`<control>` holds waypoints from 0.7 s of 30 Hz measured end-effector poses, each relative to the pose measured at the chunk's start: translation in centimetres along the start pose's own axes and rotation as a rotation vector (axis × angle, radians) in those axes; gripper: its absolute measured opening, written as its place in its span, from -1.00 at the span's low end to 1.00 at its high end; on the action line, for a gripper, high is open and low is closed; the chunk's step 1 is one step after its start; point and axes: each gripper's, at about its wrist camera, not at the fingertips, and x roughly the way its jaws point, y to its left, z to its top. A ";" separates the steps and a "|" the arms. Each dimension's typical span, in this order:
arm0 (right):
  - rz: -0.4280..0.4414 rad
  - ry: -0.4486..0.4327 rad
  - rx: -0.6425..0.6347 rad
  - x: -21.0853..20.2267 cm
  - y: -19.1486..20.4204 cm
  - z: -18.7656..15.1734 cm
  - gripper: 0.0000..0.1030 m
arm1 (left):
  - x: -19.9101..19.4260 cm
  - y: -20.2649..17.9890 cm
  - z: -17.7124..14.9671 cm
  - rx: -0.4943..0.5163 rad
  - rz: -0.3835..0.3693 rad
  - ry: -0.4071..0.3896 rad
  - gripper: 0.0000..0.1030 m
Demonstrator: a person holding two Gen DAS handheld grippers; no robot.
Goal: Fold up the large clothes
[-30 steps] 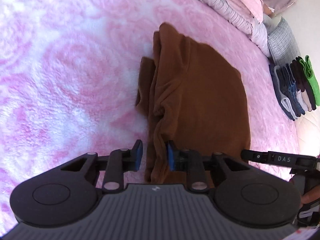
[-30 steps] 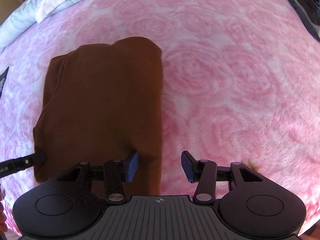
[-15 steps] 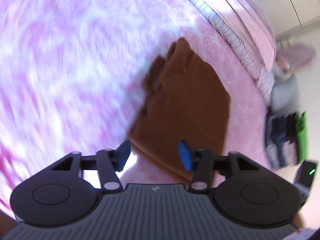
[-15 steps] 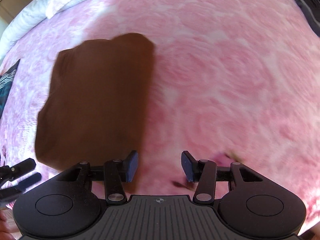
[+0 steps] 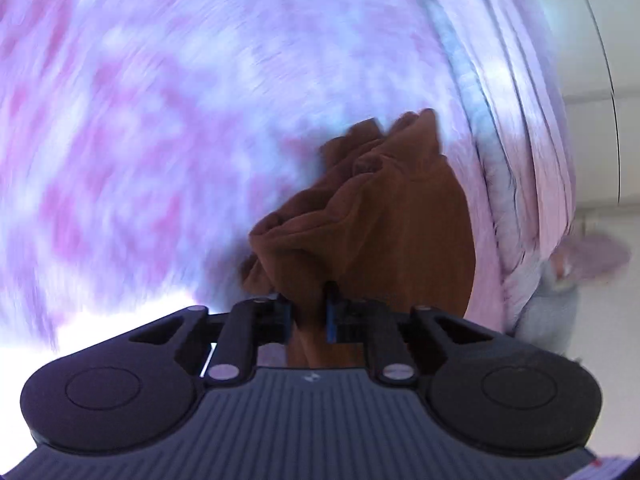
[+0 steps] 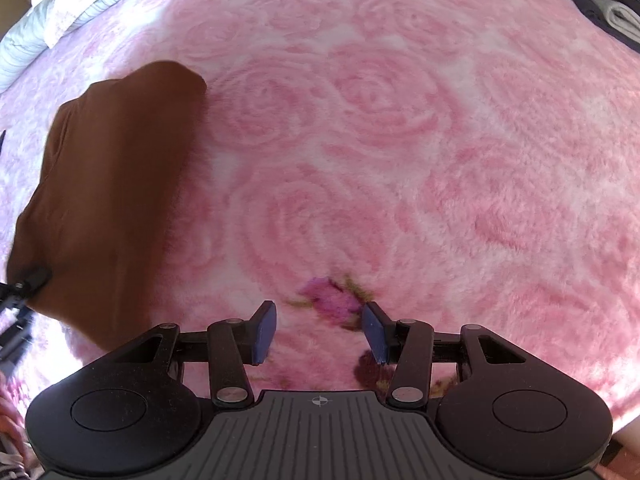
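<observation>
Closing on cloth: left gripper [image 5: 308,312] has its jaws narrowing, blue pads [image 5: 330,318] pinching a bunched edge of the brown garment [image 5: 384,216] between them. From the grip the cloth rises toward 12 o'clock in the left wrist view, gathered in ruffled layers. That view is heavily motion-blurred.

Right gripper [image 6: 318,334] stands about half open, nothing between the pads, only the pink rose-pattern blanket [image 6: 400,140] below. A darker magenta flower print [image 6: 332,300] sits just beyond its fingertips at 12 o'clock.

Garment location, right wrist view: at 10 o'clock from the right gripper, lying folded on the blanket, a roughly oblong shape with the long side running from 7 to 11 o'clock. Its near-left corner, at 9 o'clock by the frame edge, has a black fingertip of the left gripper [image 6: 36,274] on it. Garment and right gripper are apart, not touching.

Surroundings: striped white bedding [image 6: 52,12] at 11 o'clock in the right wrist view; dark folded clothes [image 6: 600,4] at 1 o'clock by the frame edge. In the left wrist view, pale lilac bedding [image 5: 520,120] runs along 1 to 3 o'clock, with a white wall or cabinet [image 5: 600,60] behind it. Part of a person's hand [image 6: 10,420] shows at 8 o'clock in the right wrist view.
</observation>
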 end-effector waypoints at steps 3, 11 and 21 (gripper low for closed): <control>0.029 -0.004 -0.039 0.2 0.1 1.1 -0.13 | -2.1 -2.1 2.0 0.170 0.033 -0.049 -0.82; 0.410 -0.036 -0.130 2.2 4.1 7.8 -0.02 | -3.5 -3.6 13.8 0.472 0.214 -0.159 -0.86; 0.672 -0.041 -0.125 9.4 14.6 18.6 0.16 | -2.8 0.9 14.6 0.293 0.140 -0.128 -0.55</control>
